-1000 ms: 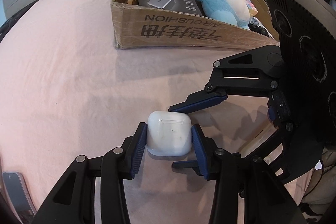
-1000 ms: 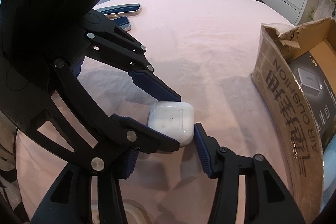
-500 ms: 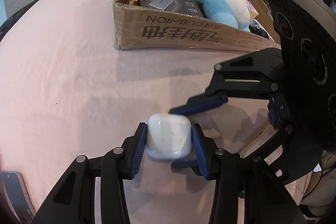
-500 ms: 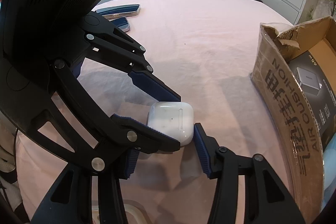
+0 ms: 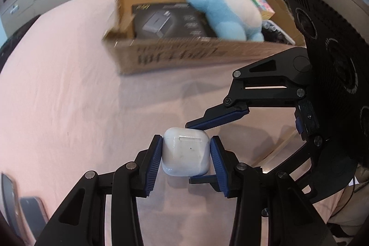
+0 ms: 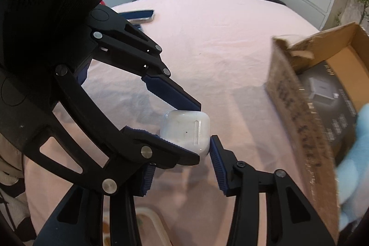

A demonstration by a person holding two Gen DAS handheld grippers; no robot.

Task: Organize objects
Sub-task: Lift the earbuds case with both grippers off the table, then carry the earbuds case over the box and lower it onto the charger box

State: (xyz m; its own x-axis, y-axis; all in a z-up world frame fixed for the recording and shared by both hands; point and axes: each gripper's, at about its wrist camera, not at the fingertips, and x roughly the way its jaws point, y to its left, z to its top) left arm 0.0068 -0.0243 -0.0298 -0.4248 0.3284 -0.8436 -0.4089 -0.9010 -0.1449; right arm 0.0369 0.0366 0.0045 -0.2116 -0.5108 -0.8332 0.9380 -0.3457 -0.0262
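Left gripper: both pads pressed flat on the two sides of the white case, narrow, holding it. The case hangs off the pink cloth, on the near side of the box, well short of its front wall.

Right gripper: its jaws have just been closing, with the case between them. In the left view one finger lies along the case's far top edge and the other passes under its near bottom edge. One pad touches a corner in the right view; the other is hidden behind the left finger, so I cannot tell whether this gripper bears any load.

Handling, judged: the case looks small, light and rigid, with a glossy, rounded shell, so likely slippery. The flat side faces are the best hold, pads centred. The lid seam runs near the top, so a hold on the body below it seems safer.

Inside the box: a blue plush and a dark carton.
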